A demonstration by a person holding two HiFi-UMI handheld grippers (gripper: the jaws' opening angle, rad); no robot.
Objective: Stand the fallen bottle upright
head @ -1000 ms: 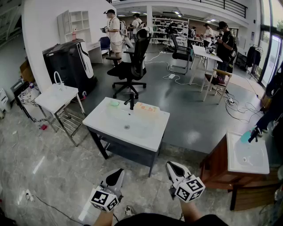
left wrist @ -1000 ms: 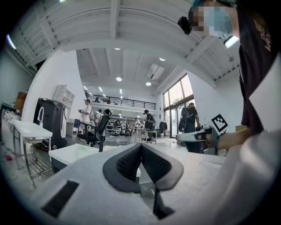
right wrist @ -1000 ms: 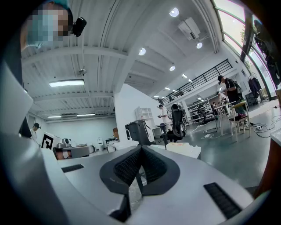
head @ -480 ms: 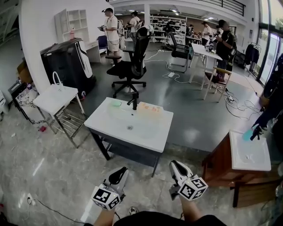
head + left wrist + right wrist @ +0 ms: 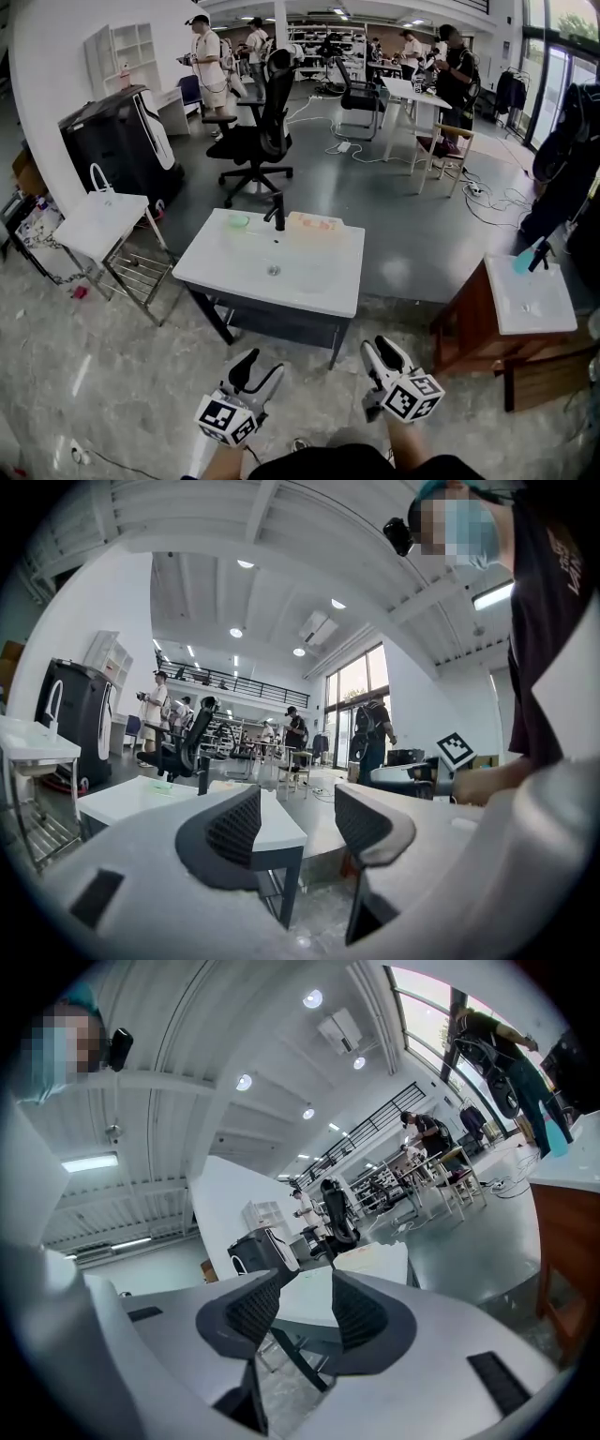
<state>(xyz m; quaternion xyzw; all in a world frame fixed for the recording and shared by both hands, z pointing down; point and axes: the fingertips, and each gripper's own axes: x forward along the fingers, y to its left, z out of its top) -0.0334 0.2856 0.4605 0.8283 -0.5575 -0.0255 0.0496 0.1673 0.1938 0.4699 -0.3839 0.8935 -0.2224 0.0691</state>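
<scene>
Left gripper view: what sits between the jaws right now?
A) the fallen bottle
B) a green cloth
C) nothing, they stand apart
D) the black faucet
C: the left gripper has just been opening its jaws. They stand apart with nothing between them, and the white sink table lies farther off, beyond them.
</scene>
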